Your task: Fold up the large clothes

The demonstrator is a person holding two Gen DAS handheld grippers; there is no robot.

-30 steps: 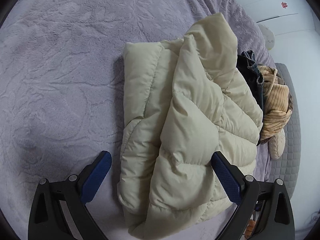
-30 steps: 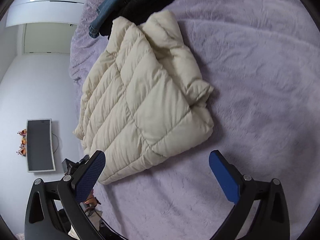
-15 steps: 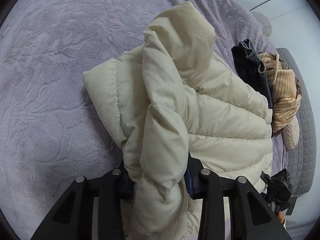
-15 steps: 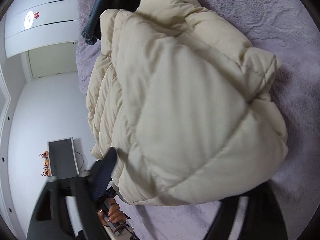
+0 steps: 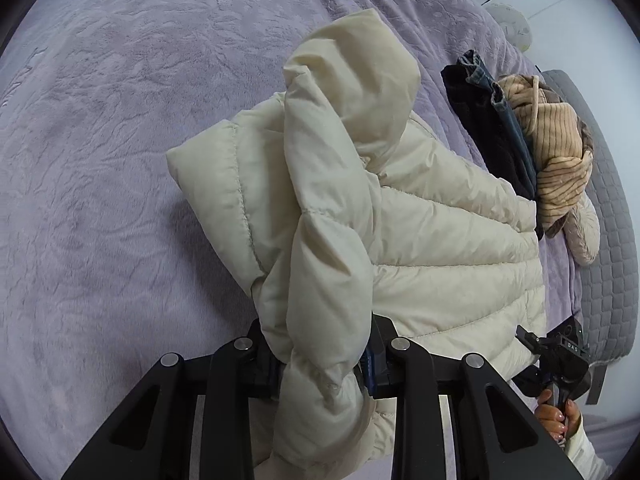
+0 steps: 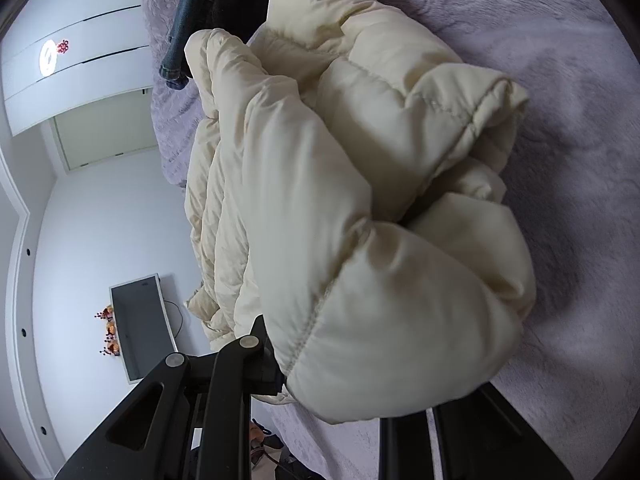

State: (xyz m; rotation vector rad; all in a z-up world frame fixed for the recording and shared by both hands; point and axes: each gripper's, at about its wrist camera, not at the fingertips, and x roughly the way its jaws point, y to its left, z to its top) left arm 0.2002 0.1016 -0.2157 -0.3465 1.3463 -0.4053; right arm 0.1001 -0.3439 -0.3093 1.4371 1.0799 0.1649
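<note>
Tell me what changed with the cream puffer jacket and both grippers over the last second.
Both grippers went from wide open to clamping: the left gripper and right gripper are closing on bunched folds of the cream puffer jacket, whose near edges have lifted off the purple blanket. The dark jeans and striped tan garment stayed put.

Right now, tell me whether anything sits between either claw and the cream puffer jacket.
Nothing visible does. The left claw is closing, with a bunched fold of the cream puffer jacket already pinched between its jaws. The right claw is also closing, with the jacket's edge between its jaws. The dark jeans lie beyond the jacket.
</note>
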